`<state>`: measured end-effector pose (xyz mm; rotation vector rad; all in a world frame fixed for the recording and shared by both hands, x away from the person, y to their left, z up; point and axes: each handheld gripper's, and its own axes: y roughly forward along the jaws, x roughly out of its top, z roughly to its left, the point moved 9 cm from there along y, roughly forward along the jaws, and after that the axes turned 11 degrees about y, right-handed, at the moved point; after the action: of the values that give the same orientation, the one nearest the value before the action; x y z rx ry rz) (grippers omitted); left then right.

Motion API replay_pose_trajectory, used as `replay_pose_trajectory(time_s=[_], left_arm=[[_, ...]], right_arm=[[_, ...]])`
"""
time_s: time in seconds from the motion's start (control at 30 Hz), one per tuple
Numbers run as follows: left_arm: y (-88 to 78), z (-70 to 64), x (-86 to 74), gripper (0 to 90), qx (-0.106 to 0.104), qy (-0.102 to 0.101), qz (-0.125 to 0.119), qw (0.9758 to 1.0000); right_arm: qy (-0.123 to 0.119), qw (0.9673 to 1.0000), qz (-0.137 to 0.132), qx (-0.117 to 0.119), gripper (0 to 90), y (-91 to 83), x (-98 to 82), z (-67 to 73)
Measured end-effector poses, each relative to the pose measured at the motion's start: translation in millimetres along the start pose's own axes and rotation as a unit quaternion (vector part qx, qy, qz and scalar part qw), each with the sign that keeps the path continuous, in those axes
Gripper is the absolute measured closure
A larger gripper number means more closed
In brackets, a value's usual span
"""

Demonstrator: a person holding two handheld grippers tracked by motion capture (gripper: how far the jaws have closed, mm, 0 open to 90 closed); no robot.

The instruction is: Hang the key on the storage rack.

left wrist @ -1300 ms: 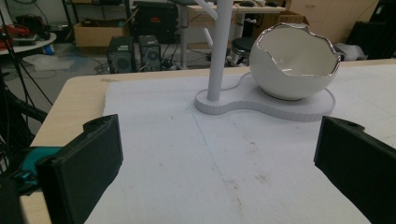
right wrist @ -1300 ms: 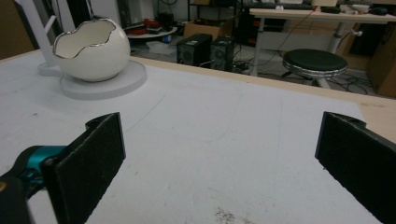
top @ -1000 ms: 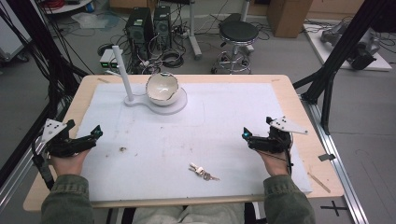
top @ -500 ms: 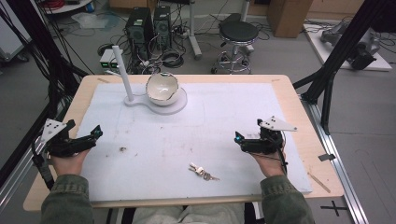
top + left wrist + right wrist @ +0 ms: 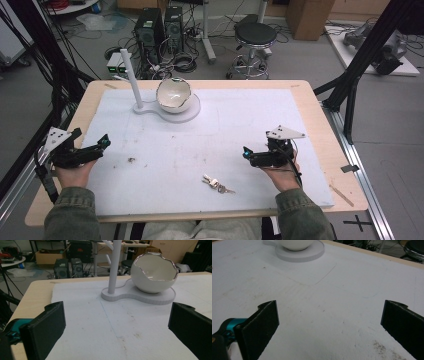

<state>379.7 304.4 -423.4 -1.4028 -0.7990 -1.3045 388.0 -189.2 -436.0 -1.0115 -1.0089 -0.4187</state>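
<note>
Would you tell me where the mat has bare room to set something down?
The widest free patch lies between the bowl stand and the keys. Also free: right of the stand, above the right gripper. Crowded: around the keys.

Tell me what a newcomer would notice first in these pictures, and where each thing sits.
The white eggshell-shaped bowl with its jagged rim draws the eye first, standing on a white base beside an upright white post at the far left of the table. Next is the small bunch of keys lying alone near the front edge, between the open left gripper and the open right gripper.
</note>
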Motion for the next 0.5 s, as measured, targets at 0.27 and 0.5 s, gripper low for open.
replay_pose_trajectory(time_s=[0.27, 0.5], left_arm=[[0.4, -0.6, -0.4, 1.7, -0.001, 0.002, 0.002, 1.0000], [1.1, -1.4, -0.5, 1.7, -0.003, 0.003, 0.002, 1.0000]], right_arm=[[-0.011, 0.9991, 0.038, 0.014, 0.6, 8.2, -7.6, 13.0], [-0.021, 0.9972, 0.068, 0.026, 0.6, 15.2, -13.8, 24.1]])
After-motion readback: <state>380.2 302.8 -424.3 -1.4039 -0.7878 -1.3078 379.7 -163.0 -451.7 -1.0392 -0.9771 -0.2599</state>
